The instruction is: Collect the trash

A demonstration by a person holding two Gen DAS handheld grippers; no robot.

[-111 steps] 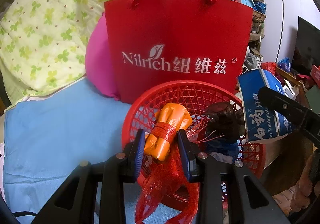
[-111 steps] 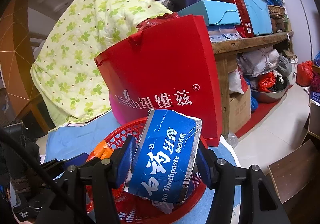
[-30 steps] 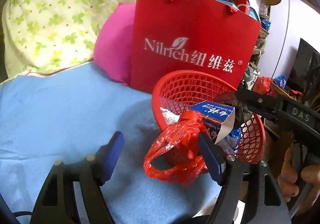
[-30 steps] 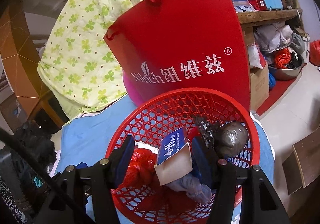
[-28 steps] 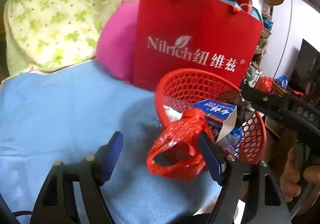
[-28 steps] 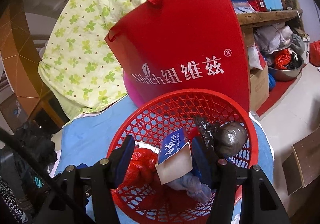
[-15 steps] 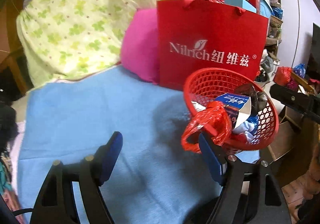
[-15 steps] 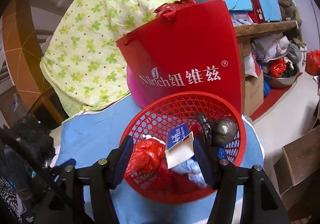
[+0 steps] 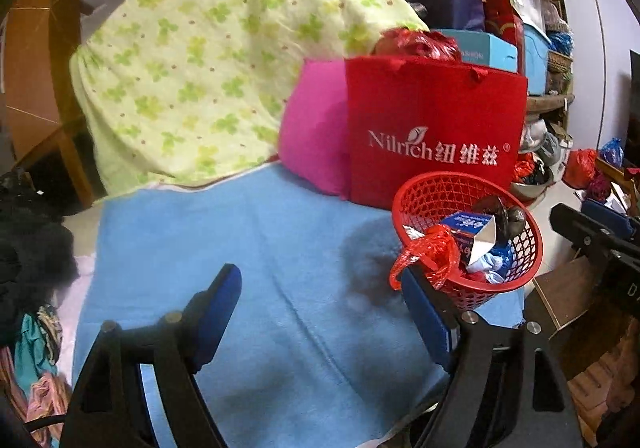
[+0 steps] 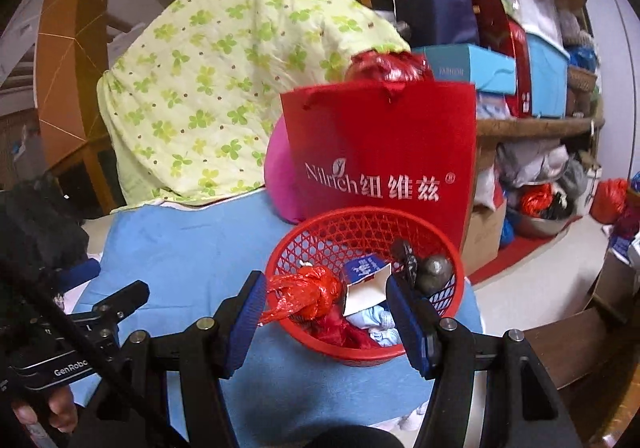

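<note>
1. Trash sits in the red mesh basket at the right edge of the blue cloth: red plastic bag, blue toothpaste box, dark crumpled wrapper with a grey lump, pale blue cloth scraps at the near side.
2. Hard to make out: basket bottom is buried under the items; the grey lump's nature is unclear. The box's print is too small to read.
3. Left gripper: jaws wide, have just been opening, only blue cloth between them. Its right finger overlaps the basket's near rim in the picture; contact cannot be told.
4. Right gripper: jaws moderately apart, have just been opening, pads pressing nothing; the basket shows in the gap beyond them.
5. Right view only: left gripper's body at lower left with a hand under it, cut off by the edge.
6. Left view only: right gripper's dark fingers at far right, tips cut off.
7. Both: red Nilrich bag behind the basket, pink cushion partly hidden by it, green clover quilt.
</note>
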